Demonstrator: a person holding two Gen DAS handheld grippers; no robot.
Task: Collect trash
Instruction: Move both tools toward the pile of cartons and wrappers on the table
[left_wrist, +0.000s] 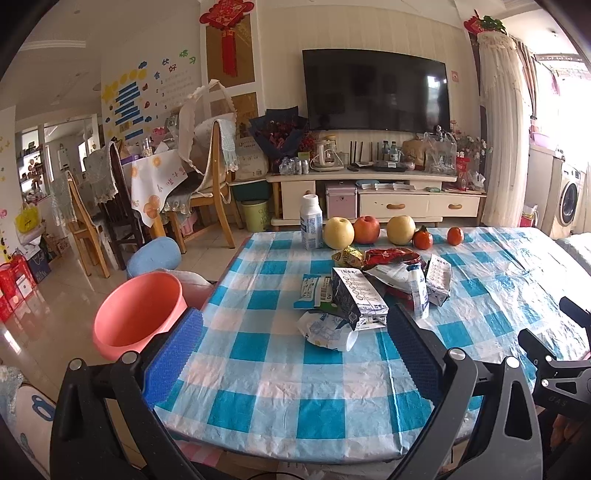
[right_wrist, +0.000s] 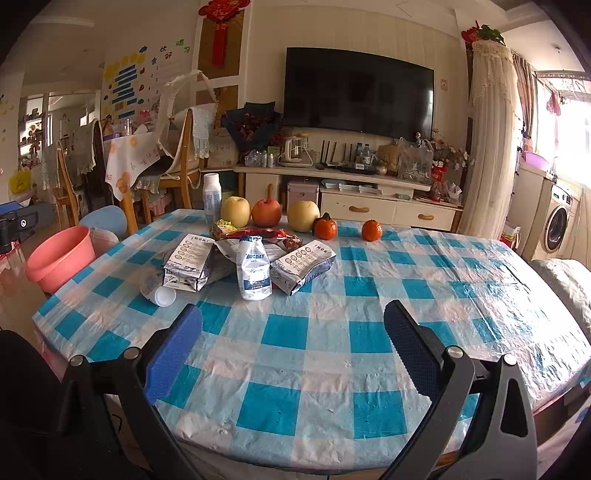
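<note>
Checked tablecloth (right_wrist: 325, 354) fills the near view — crumpled cartons and wrappers (right_wrist: 255, 258) heaped mid-table, pink bucket (left_wrist: 138, 314) off its left edge; left gripper (left_wrist: 291, 332) and right gripper (right_wrist: 291, 328) both spread wide, holding nothing

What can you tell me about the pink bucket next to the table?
The pink bucket is a round, salmon-pink tub that looks like smooth plastic, with a rolled rim and walls that widen toward the top. It stands upright and open, and the part of its inside that shows holds nothing. It sits lower than the tabletop, off the left edge of the table, near the pile of crumpled wrappers. Its base is hidden, so what it rests on cannot be told.
</note>
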